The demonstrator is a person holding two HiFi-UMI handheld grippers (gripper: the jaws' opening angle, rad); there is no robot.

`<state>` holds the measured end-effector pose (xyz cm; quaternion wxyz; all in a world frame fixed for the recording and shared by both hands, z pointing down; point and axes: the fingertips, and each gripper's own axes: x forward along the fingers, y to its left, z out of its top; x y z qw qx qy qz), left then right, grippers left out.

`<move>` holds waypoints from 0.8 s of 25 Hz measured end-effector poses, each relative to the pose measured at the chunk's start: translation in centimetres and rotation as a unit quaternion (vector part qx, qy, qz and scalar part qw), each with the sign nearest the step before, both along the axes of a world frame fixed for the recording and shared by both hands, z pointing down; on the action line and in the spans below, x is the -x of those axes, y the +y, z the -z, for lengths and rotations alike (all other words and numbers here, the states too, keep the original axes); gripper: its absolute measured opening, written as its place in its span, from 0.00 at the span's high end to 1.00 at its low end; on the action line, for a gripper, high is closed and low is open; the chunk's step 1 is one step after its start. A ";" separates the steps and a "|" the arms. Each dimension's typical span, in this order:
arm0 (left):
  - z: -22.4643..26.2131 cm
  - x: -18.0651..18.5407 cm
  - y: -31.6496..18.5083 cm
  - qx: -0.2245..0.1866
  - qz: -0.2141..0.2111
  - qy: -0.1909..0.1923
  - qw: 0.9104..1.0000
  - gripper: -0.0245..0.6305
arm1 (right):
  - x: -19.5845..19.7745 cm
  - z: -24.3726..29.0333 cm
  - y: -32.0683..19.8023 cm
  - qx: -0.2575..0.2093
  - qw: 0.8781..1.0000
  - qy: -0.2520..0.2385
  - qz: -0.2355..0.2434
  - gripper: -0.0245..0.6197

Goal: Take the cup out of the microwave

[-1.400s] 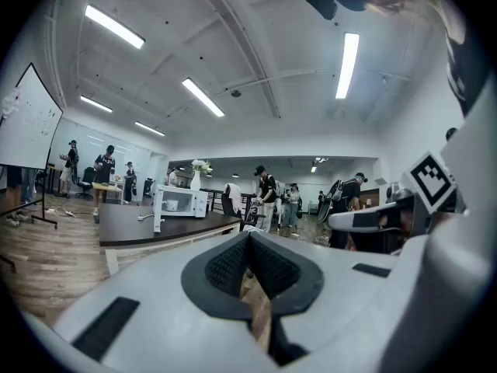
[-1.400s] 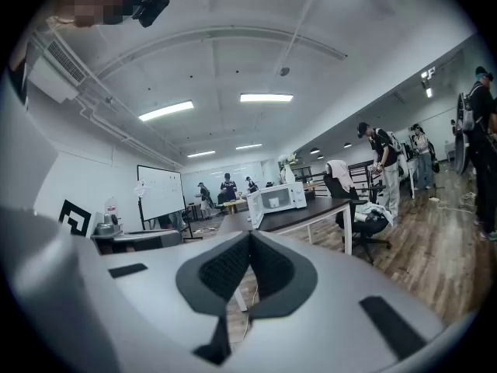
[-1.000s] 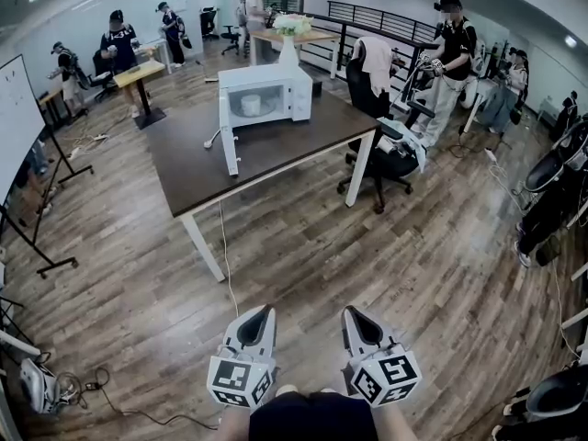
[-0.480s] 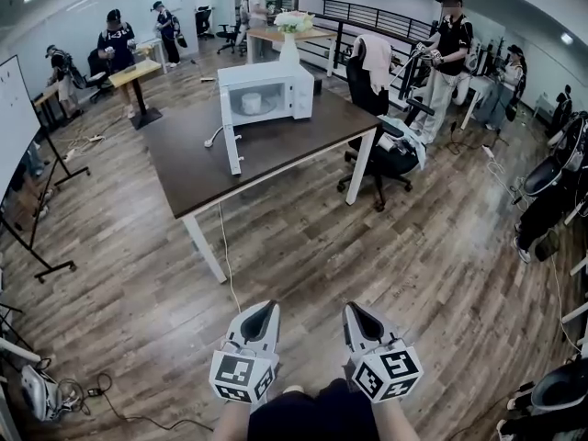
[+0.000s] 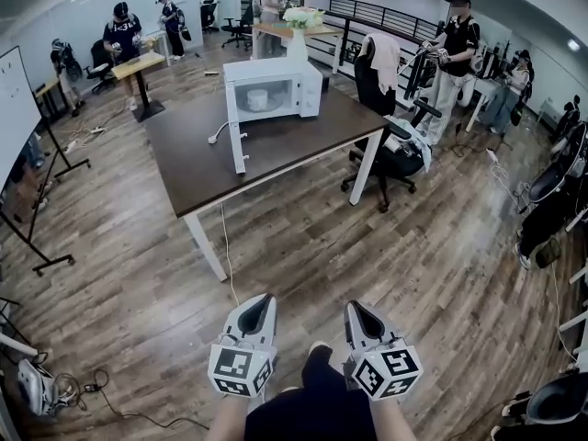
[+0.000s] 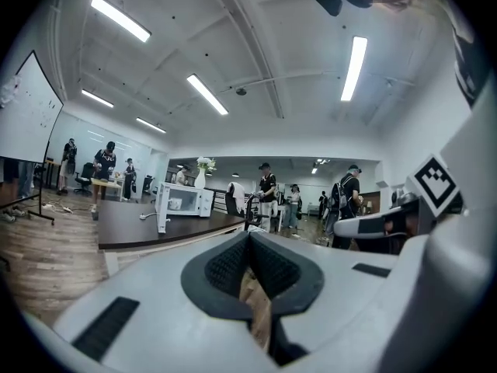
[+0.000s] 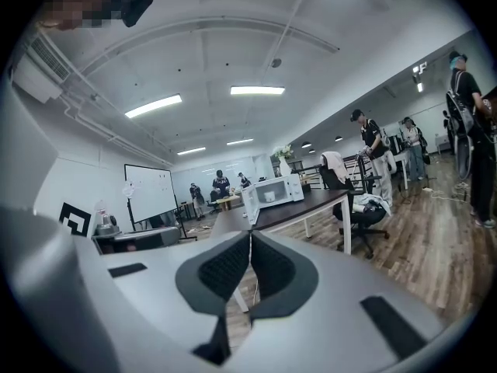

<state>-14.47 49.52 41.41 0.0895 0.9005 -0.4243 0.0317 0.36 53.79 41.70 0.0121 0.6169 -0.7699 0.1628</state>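
Note:
A white microwave (image 5: 273, 90) stands on the dark table (image 5: 276, 154) far ahead, its door (image 5: 237, 136) swung open to the left. A white cup (image 5: 257, 99) sits inside it. Both grippers are held low over the wooden floor, well short of the table and pointing toward it. The left gripper (image 5: 260, 303) is shut and holds nothing; the right gripper (image 5: 354, 306) is shut and empty too. The left gripper view shows the microwave (image 6: 186, 200) small beyond its closed jaws (image 6: 248, 235). The right gripper view shows the microwave (image 7: 273, 190) and cup (image 7: 269, 196) past its closed jaws (image 7: 250, 235).
A black office chair (image 5: 390, 150) with cloth on it stands at the table's right end. A white cable (image 5: 223, 246) hangs from the table to the floor. A whiteboard on a stand (image 5: 18, 118) is at left. Several people stand at the back and right.
The table and microwave have drawn slightly nearer in the head view. Both grippers keep their places at the bottom, still shut. A dark shoe now shows between them.

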 end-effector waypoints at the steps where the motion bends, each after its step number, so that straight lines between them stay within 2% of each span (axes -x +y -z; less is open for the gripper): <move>1: -0.1 -0.2 -0.5 0.001 0.001 -0.001 1.000 0.96 | -0.2 -0.1 -0.5 0.001 1.000 0.000 0.001 0.97; 10: -0.8 -3.0 -8.1 0.005 0.014 -0.011 1.000 0.96 | -3.4 -1.1 -8.6 0.011 1.000 -0.001 0.013 0.97; 20: -1.5 -7.6 -18.8 0.024 0.042 0.020 0.999 0.96 | -8.2 -1.5 -19.7 0.017 0.999 0.001 0.043 0.97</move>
